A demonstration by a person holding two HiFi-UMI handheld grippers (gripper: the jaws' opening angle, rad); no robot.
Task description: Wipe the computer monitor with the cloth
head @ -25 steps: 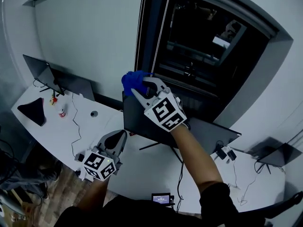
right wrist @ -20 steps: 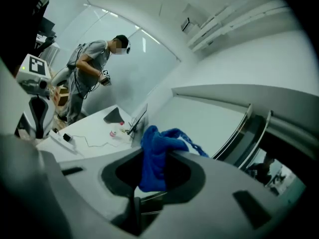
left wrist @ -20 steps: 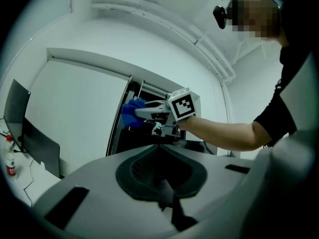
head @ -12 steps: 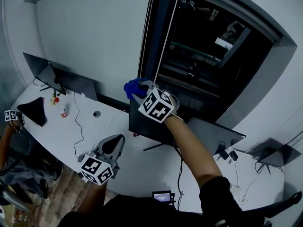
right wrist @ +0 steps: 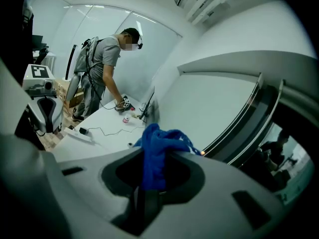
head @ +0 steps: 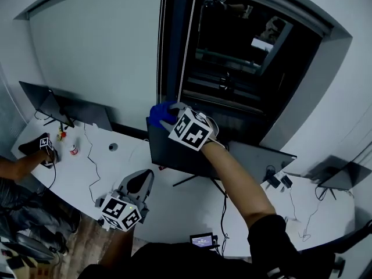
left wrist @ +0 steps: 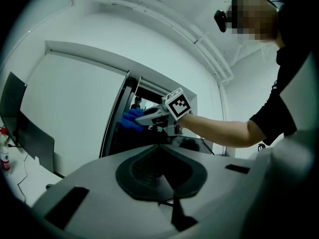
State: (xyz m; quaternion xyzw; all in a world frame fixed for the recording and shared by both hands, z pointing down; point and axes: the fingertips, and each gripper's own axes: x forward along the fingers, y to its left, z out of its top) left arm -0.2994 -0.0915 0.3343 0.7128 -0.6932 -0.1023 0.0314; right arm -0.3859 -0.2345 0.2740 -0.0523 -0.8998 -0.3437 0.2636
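Observation:
The dark computer monitor [head: 174, 153] stands on the white desk [head: 174, 208]. My right gripper [head: 165, 117] is at the monitor's top left corner, shut on a blue cloth [head: 157, 114] that bunches out past its fingertips. In the right gripper view the cloth [right wrist: 157, 151] hangs clamped between the jaws. My left gripper [head: 141, 180] is held low over the desk's front part, left of the monitor stand, shut with nothing in it. The left gripper view looks up at the right gripper [left wrist: 149, 117], the cloth [left wrist: 130, 118] and the monitor [left wrist: 137, 143].
More monitors stand along the desk: two at the left [head: 43, 100] [head: 87, 112], one right of mine [head: 261, 161]. Cables, a small bottle [head: 72, 150] and a small device [head: 200, 241] lie on the desk. Another person's arm [head: 23, 164] reaches in at the left. A dark window [head: 232, 57] is behind.
My right gripper stays at the monitor's top left corner with the cloth, shifting slightly along the edge. Another person's arm has come into view at the left. My left gripper barely moved.

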